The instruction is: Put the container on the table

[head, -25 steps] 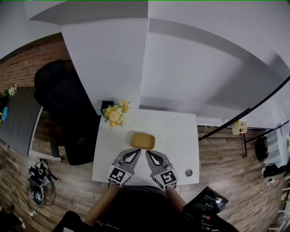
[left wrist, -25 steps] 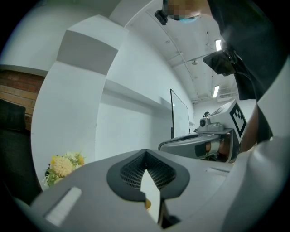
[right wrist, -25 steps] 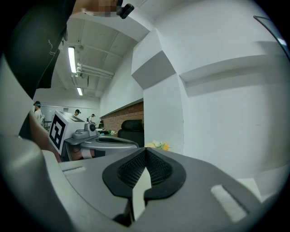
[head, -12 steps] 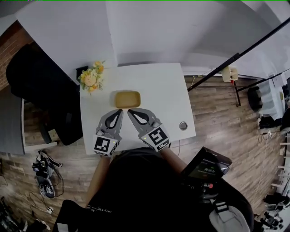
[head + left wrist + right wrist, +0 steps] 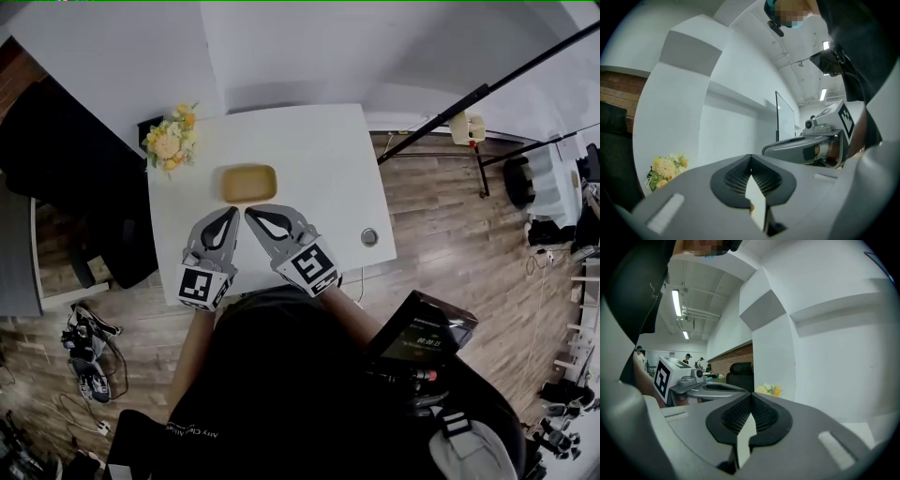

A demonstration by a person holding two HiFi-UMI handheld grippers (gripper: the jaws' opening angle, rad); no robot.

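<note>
Yellow flowers (image 5: 169, 141) sit at the far left corner of the white surface (image 5: 319, 159). The left tool (image 5: 232, 212) has its jaws together on nothing. The tan container (image 5: 248, 183) rests on the surface just beyond, toward the far edge. The right tool (image 5: 250, 213) is likewise closed and empty. Placement looks finished.

One container (image 5: 248, 183), one table (image 5: 319, 164), one flower bunch (image 5: 169, 142), one left claw (image 5: 233, 212), one right claw (image 5: 249, 213)
</note>
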